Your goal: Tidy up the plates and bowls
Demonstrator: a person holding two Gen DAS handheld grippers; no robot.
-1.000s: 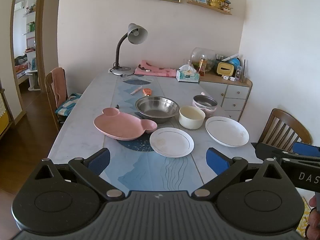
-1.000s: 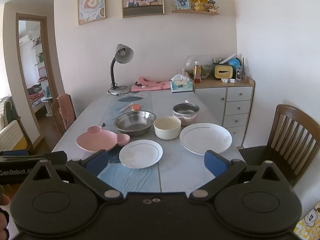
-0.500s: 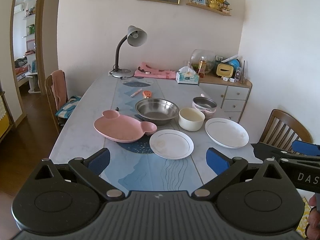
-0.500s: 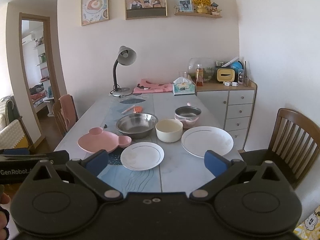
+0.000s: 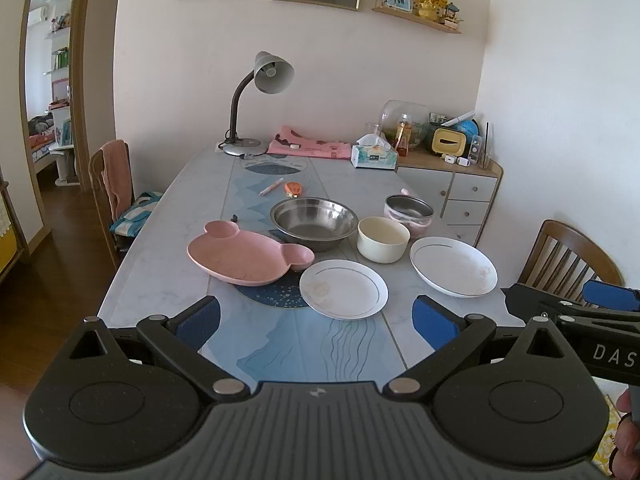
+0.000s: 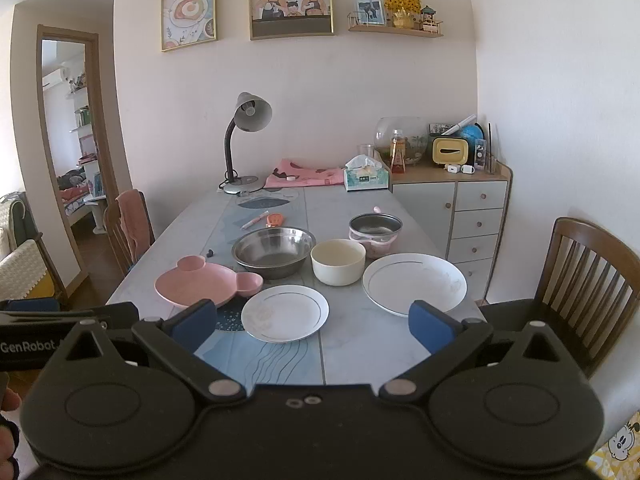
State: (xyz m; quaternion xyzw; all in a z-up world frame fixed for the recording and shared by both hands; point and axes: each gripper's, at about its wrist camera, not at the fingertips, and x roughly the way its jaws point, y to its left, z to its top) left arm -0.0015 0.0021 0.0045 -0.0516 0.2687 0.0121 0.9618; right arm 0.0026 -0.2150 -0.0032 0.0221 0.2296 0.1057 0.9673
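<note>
On the worktop point(image 5: 160, 268) near its front edge lie the small white plate point(image 5: 343, 289), large white plate point(image 5: 453, 266) and cream bowl point(image 5: 383, 239): rigid, likely breakable and slippery, best pinched at rims. Left tool point(image 5: 316, 316) and right tool point(image 6: 312, 322) gape empty.

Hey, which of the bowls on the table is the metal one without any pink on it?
The wide steel bowl in the middle, behind the pink bear plate. The cream bowl isn't metal, and the small steel-lined bowl has a pink outside.

Both grippers raised/pulled back a bit vs earlier; dishes untouched.
</note>
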